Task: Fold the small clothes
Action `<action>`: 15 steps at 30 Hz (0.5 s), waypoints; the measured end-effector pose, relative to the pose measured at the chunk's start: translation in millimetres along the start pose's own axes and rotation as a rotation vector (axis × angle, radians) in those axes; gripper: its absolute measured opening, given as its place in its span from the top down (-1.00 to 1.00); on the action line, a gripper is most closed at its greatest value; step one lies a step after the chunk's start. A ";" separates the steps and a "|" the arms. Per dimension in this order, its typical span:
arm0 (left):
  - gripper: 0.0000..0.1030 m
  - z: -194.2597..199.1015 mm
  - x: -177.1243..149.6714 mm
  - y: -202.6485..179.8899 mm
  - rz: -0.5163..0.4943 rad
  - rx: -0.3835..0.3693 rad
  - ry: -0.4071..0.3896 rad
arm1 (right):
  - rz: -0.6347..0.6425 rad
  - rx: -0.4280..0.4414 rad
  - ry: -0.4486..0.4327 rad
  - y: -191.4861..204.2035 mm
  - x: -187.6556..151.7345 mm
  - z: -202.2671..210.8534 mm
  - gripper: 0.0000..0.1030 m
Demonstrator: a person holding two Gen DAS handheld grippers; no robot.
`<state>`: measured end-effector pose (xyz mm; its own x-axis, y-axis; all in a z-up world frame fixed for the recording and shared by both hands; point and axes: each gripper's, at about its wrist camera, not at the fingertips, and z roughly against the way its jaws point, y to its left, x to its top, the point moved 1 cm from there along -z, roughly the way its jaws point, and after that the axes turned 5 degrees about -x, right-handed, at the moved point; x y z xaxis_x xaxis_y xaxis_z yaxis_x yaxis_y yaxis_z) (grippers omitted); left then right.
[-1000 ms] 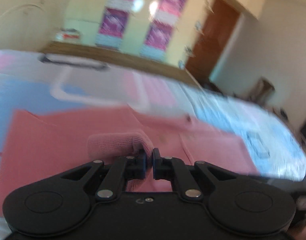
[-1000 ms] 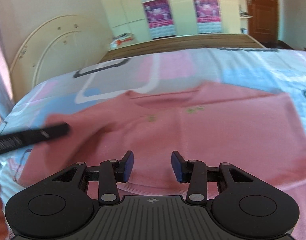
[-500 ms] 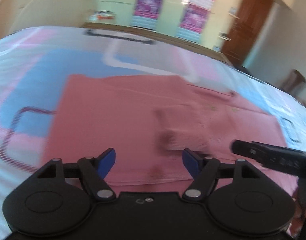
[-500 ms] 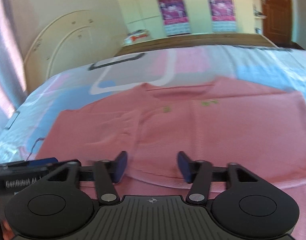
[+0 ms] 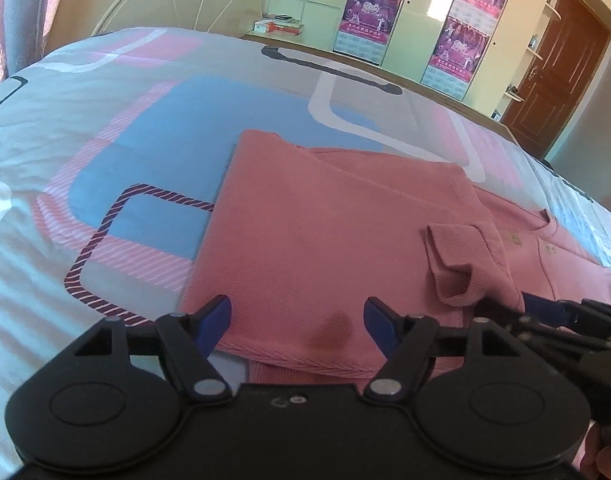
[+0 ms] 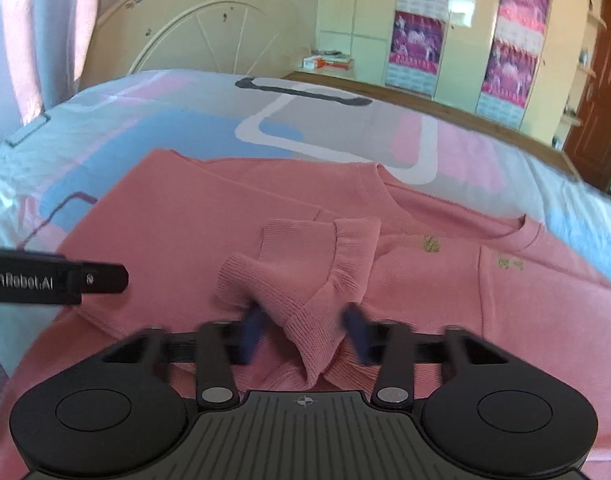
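A pink knit sweater [image 5: 325,220] lies flat on the patterned bedsheet [image 5: 145,140], its left side folded over the body. The folded sleeve's cuff [image 5: 457,264] stands bunched on top. My left gripper [image 5: 297,312] is open over the near hem, nothing between its blue pads. In the right wrist view my right gripper [image 6: 305,332] has its blurred jaws closing around the cuff [image 6: 301,280], which sits between the pads. The sweater's neckline [image 6: 457,224] and small yellow motifs show beyond. One finger of the left gripper [image 6: 97,280] pokes in from the left.
A cream headboard [image 6: 209,28] stands at the bed's far left. A wooden bed edge [image 6: 425,100], pale wardrobes with purple posters [image 5: 405,8] and a brown door [image 5: 557,72] lie behind. Books [image 6: 329,60] rest on a far shelf.
The left gripper let go of the sleeve cuff, opened wide and drew back left toward the hem. The right gripper moved in over the dropped cuff and its jaws narrowed around it.
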<state>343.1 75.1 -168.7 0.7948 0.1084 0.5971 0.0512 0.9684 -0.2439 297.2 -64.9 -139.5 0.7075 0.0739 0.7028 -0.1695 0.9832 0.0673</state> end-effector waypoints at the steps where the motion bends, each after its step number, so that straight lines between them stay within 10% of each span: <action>1: -0.41 0.5 -0.3 -0.2 0.000 -0.001 -0.002 | -0.030 0.010 -0.003 -4.2 1.2 0.8 0.52; 15: -0.48 -4.0 -8.0 -17.9 -0.060 0.003 0.009 | -0.527 0.043 -0.013 -125.0 -8.0 54.0 0.91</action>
<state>338.2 56.0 -172.2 0.7955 0.0477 0.6041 0.0976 0.9738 -0.2053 275.7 -197.4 -115.4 0.6960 -0.4313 0.5741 0.1792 0.8785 0.4428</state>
